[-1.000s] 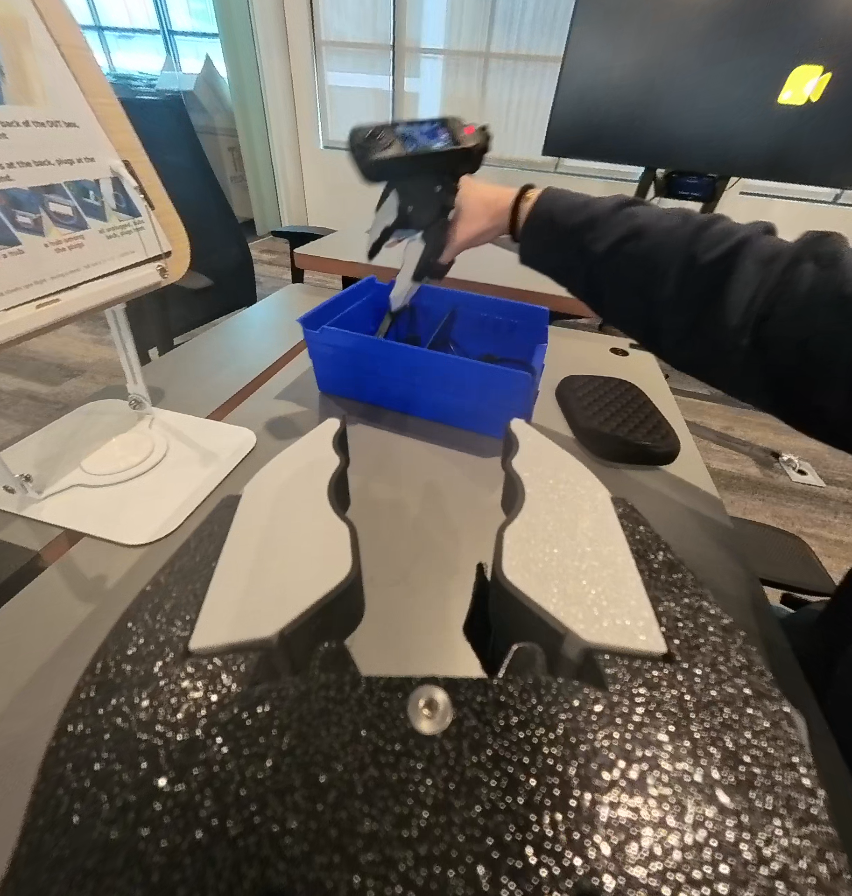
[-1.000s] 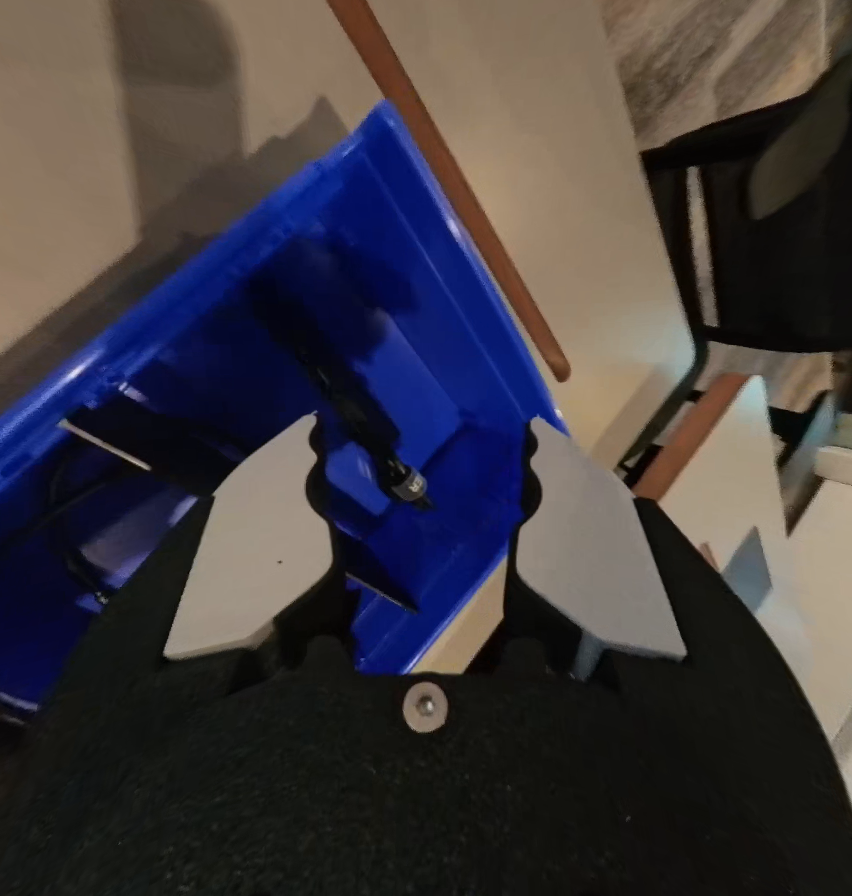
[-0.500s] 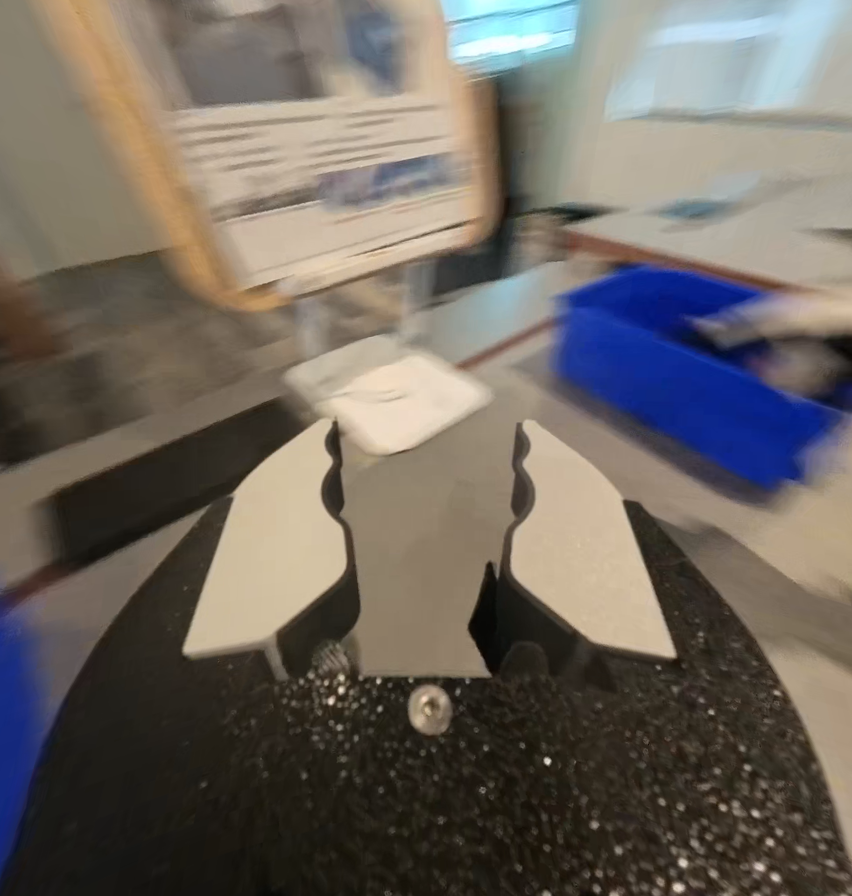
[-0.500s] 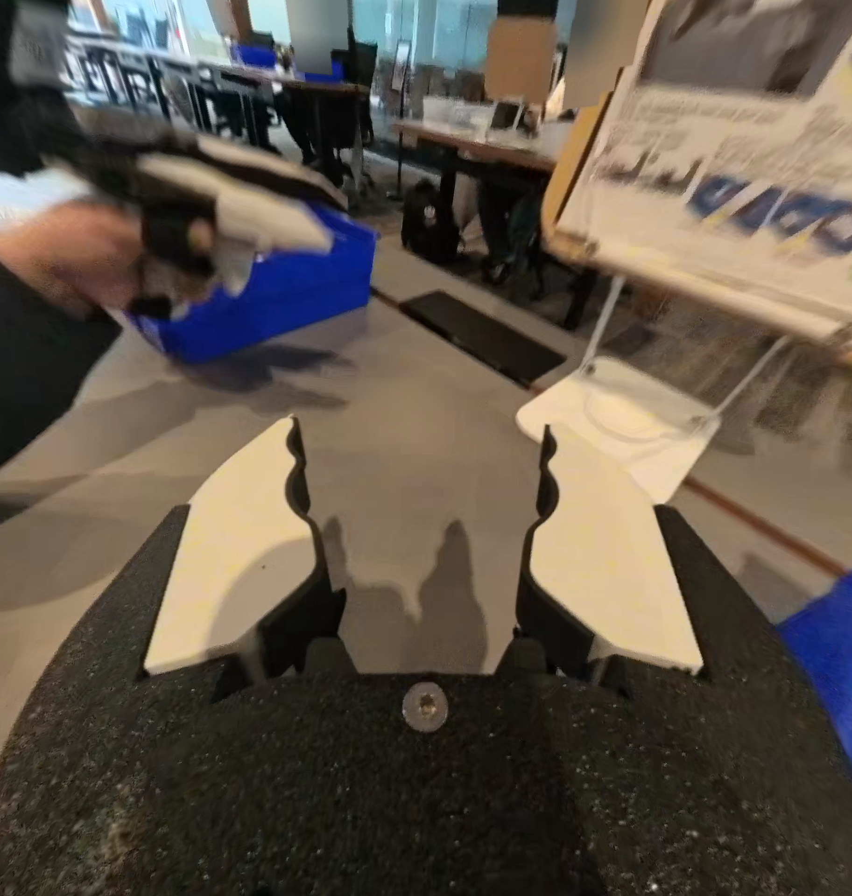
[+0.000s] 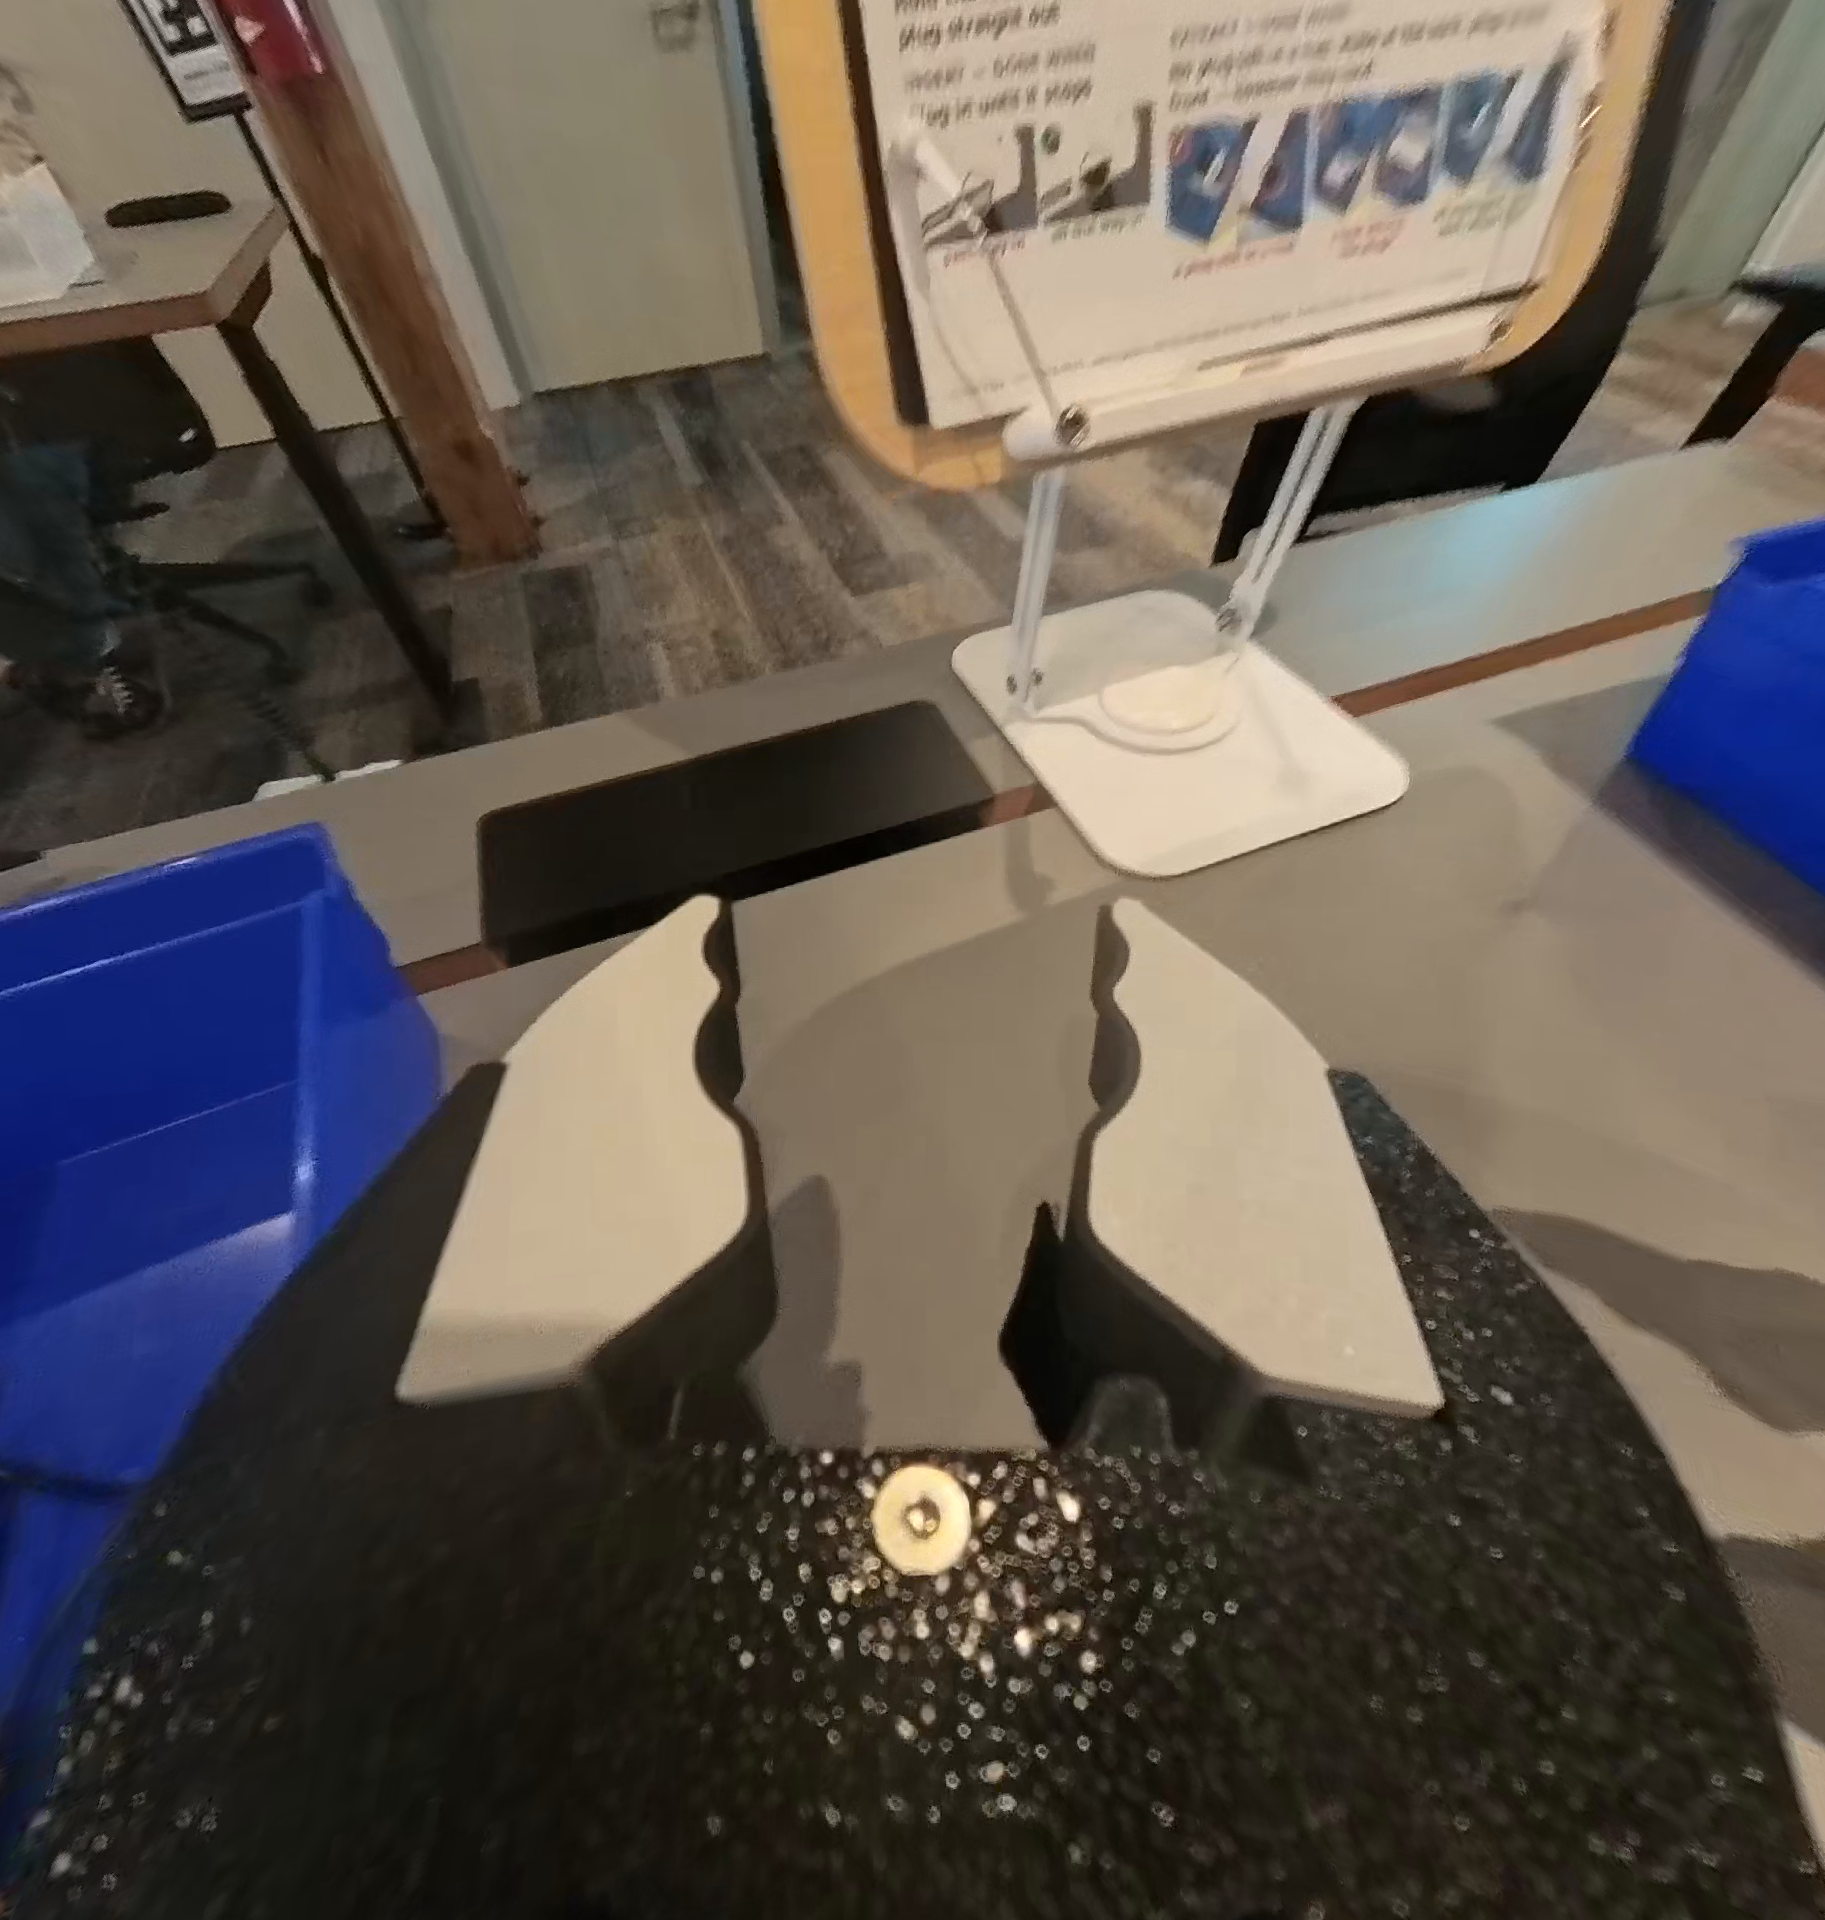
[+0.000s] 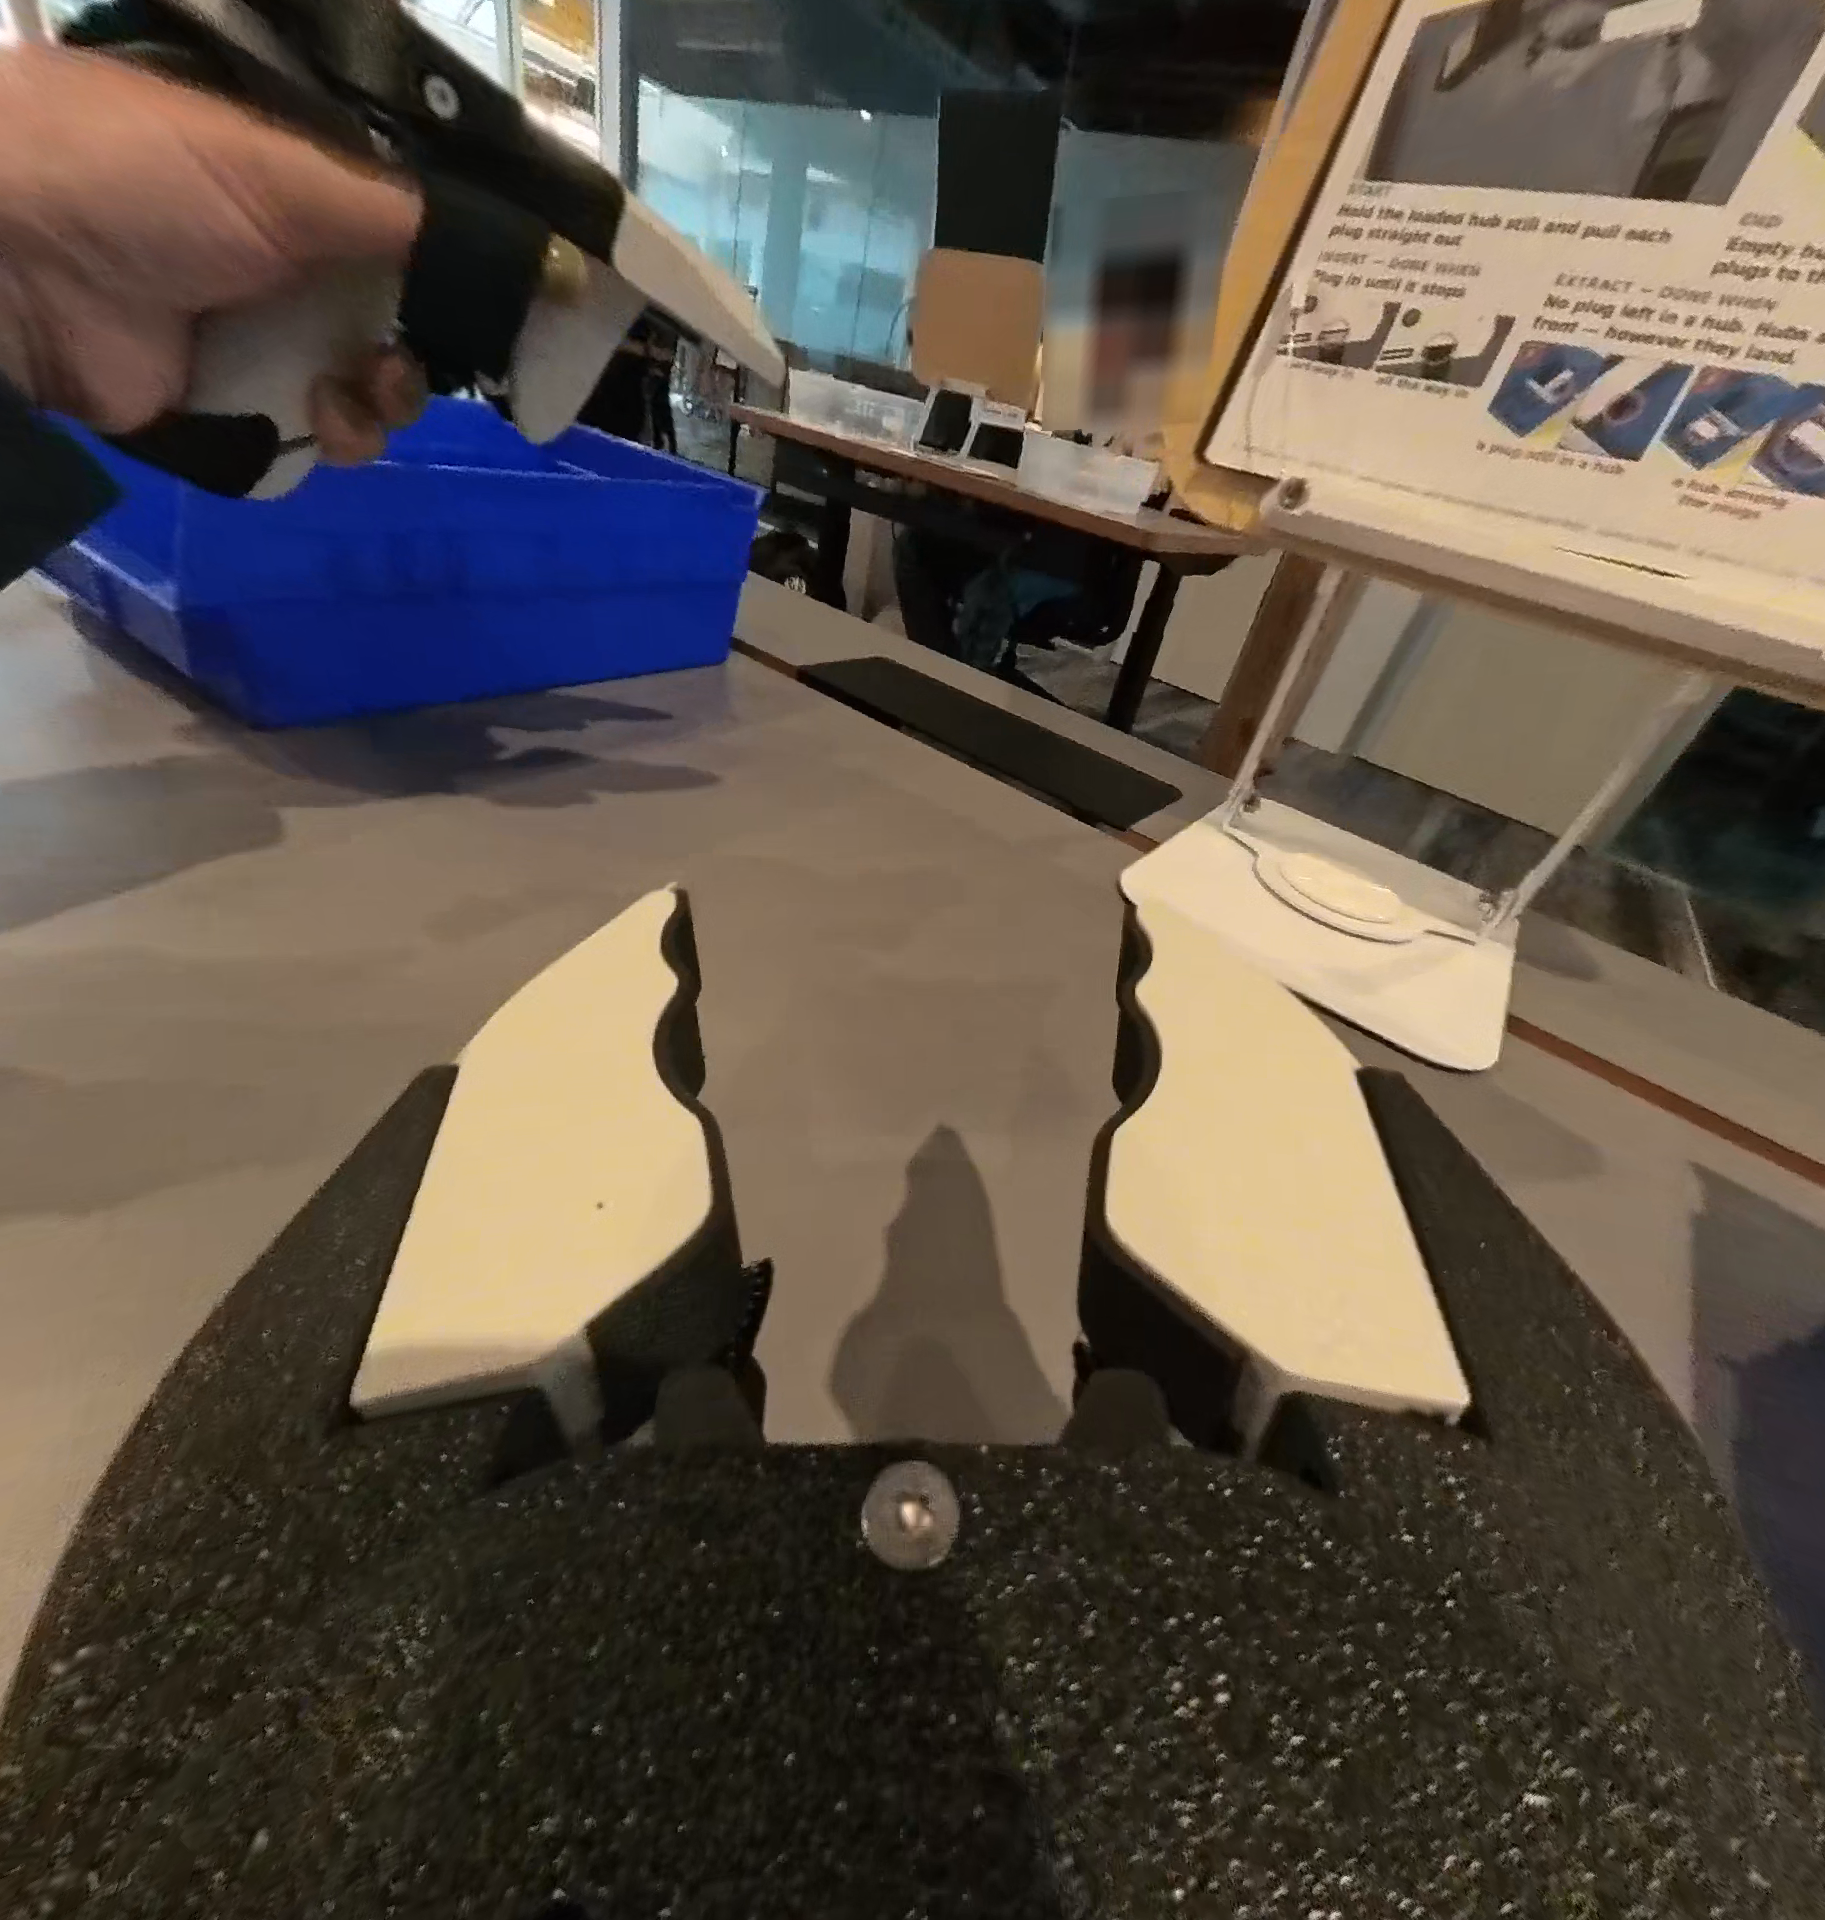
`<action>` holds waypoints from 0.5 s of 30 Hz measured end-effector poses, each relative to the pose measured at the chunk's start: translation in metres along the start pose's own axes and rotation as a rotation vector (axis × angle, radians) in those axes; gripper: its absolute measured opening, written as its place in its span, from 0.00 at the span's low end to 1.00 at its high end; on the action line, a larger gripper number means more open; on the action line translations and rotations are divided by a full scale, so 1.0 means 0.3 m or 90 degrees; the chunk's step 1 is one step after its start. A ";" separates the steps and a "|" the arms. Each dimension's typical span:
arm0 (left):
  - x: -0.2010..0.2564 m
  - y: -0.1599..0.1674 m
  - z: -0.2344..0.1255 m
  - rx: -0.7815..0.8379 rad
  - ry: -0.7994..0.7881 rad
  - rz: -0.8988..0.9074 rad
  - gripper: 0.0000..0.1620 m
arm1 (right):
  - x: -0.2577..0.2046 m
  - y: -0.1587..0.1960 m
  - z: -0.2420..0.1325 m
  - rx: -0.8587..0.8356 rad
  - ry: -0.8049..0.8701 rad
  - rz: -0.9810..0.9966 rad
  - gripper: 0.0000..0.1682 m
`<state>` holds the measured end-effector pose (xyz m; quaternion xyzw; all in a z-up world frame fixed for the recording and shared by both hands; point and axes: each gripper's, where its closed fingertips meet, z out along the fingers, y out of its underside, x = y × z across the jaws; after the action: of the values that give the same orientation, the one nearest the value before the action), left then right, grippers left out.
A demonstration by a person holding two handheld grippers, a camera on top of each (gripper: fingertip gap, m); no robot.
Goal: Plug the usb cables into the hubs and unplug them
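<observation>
Jaws of the left gripper [image 5: 913,971] are seen spread apart and empty in the left wrist view, held above the bare grey table [image 5: 1303,1018]. A blue bin [image 5: 170,1049] sits at the left edge, just beside the gripper body, and a second blue bin [image 5: 1781,717] is cut off at the right; between them, farther back, stand a white stand base [image 5: 1178,769] carrying an instruction board [image 5: 1209,208], and a flat black panel [image 5: 721,810] set into the table. No cable or hub can be made out in this view; only a thin dark strand at the lower left edge may be a cord. In the right wrist view, the right gripper [image 6: 903,951] is likewise shown wide apart and holding nothing over the table, while the left gripper is seen in a hand [image 6: 149,249] over the far blue bin. Cables and hubs are judged to lie inside the bins, hidden by the walls. Such cables are expected to be light and limp, so the stiff plug body should be pinched rather than the cord, and a small, light, smooth hub would likely need to be clamped across its sides.
</observation>
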<state>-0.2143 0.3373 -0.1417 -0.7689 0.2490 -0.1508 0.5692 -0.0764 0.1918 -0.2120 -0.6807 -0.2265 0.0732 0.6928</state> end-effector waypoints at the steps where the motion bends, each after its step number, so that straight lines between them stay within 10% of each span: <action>1: -0.015 0.006 -0.004 -0.008 -0.009 0.006 0.40 | -0.004 -0.001 0.000 0.004 -0.001 -0.006 0.46; 15: -0.669 0.266 -0.317 -0.190 -0.233 -0.102 0.23 | -0.021 -0.012 -0.006 0.021 -0.013 -0.024 0.40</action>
<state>-0.4469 0.3544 -0.1779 -0.8761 0.0993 -0.0152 0.4715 -0.0818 0.1874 -0.2098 -0.6639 -0.2449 0.0706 0.7030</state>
